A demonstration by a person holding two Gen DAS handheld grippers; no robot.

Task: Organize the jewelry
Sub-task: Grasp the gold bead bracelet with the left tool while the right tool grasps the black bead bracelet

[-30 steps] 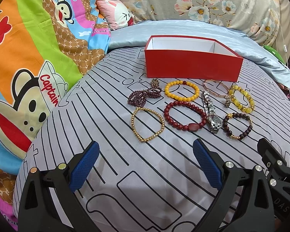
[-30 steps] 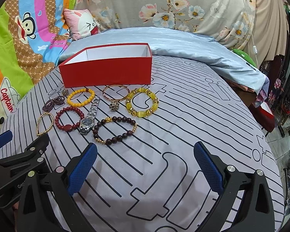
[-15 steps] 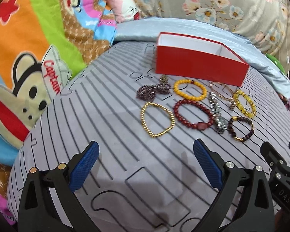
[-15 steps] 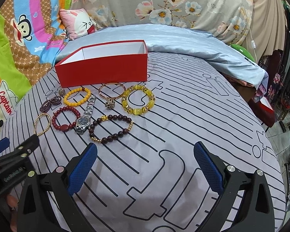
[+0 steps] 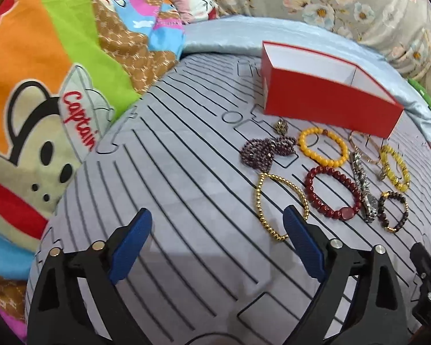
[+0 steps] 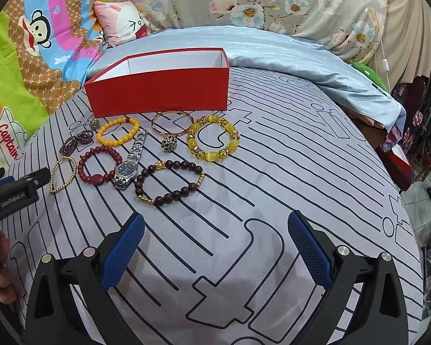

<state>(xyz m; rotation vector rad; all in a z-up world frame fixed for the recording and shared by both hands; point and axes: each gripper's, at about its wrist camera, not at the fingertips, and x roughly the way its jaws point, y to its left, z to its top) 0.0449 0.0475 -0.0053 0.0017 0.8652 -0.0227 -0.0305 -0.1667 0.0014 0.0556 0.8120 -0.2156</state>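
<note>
Several bracelets lie on the grey striped bedspread (image 6: 273, 172) in front of an open, empty red box (image 6: 158, 89), also in the left wrist view (image 5: 327, 100). They include a gold bead bracelet (image 5: 278, 201), a dark red one (image 5: 330, 192), an orange one (image 6: 116, 130), a yellow one (image 6: 212, 139), a brown one (image 6: 169, 182), a purple one (image 5: 267, 149), a rose bangle (image 6: 172, 123) and a silver watch (image 6: 129, 164). My left gripper (image 5: 217, 241) is open, its right fingertip by the gold bracelet. My right gripper (image 6: 212, 244) is open, just short of the brown bracelet.
A colourful monkey-print blanket (image 5: 43, 100) lies to the left. A pale blue quilt (image 6: 273, 51) and floral cushions (image 6: 273, 0) lie behind the box. The bed's edge drops off at the right (image 6: 402, 201).
My left gripper has swung left and forward, so the jewelry now sits to its right and closer. My right gripper has moved closer to the bracelets. Both stay open.
</note>
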